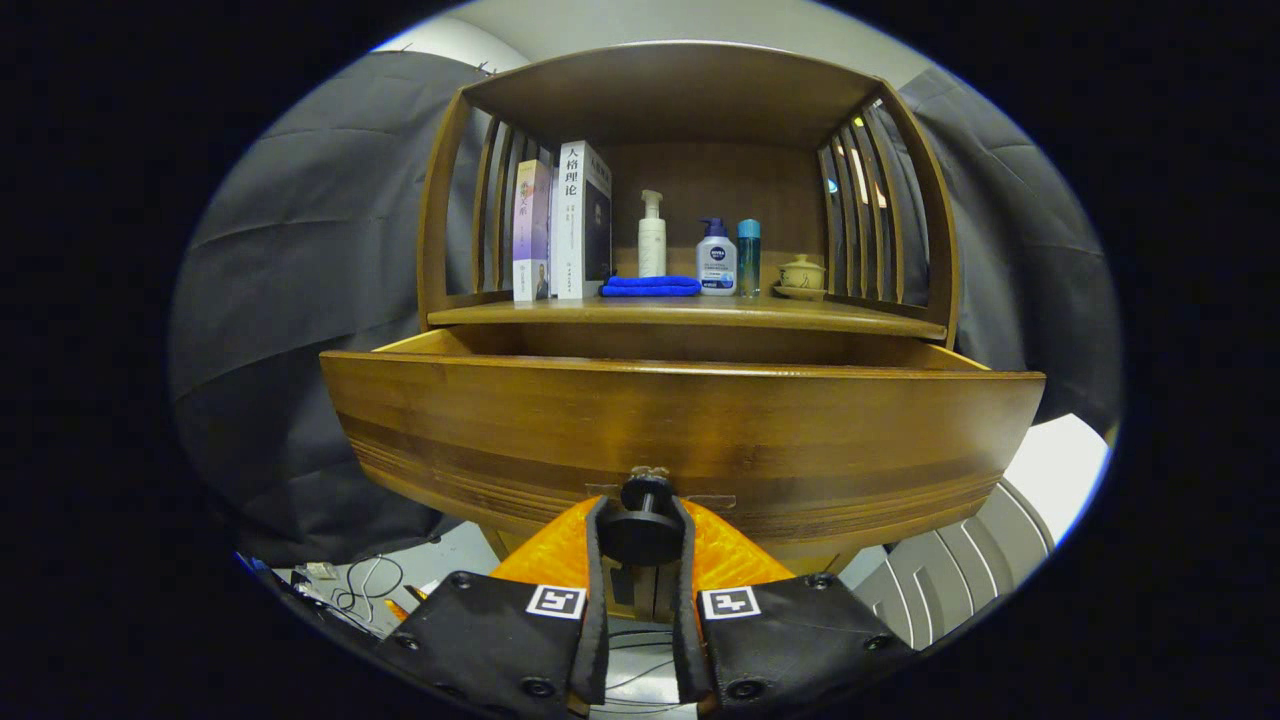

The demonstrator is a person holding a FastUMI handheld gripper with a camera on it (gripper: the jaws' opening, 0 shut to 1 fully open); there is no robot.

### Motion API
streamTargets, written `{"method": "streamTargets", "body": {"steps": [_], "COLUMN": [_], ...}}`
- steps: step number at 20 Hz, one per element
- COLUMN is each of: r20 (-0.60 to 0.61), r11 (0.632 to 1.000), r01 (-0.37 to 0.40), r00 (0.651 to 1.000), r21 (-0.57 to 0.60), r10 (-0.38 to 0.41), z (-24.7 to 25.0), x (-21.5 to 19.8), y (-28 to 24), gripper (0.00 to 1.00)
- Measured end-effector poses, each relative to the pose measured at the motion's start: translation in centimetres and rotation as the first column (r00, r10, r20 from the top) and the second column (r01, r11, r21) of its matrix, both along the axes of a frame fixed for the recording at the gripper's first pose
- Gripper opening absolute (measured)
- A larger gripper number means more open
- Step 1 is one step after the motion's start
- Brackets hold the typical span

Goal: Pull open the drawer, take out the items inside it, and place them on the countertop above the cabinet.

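A wooden cabinet's drawer (680, 420) stands pulled out toward me, its curved front filling the space just ahead of the fingers. A round dark knob (642, 520) sits on the drawer front, and my gripper (641, 535) is shut on that knob, one finger pressing each side. The drawer's inside is hidden behind its front panel. Above it lies the countertop (690, 312), a shelf under a curved wooden hood.
On the countertop stand two books (565, 225), a folded blue cloth (650, 286), a white pump bottle (652, 235), a blue-and-white pump bottle (716, 258), a slim teal bottle (749, 257) and a lidded tea cup (802, 276). Cables (370, 580) lie on the floor below left.
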State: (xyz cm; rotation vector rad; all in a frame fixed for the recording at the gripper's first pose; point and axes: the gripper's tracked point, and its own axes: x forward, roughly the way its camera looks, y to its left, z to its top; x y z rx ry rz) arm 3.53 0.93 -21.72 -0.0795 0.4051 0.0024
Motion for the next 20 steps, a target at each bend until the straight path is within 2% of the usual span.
{"method": "streamTargets", "body": {"steps": [20], "r20": [-0.016], "r11": [0.996], "r01": [-0.067], "r00": [0.998], "r21": [-0.052], "r10": [0.066], "z": [-0.1], "x": [-6.7], "y": [1.4], "gripper": [0.28]}}
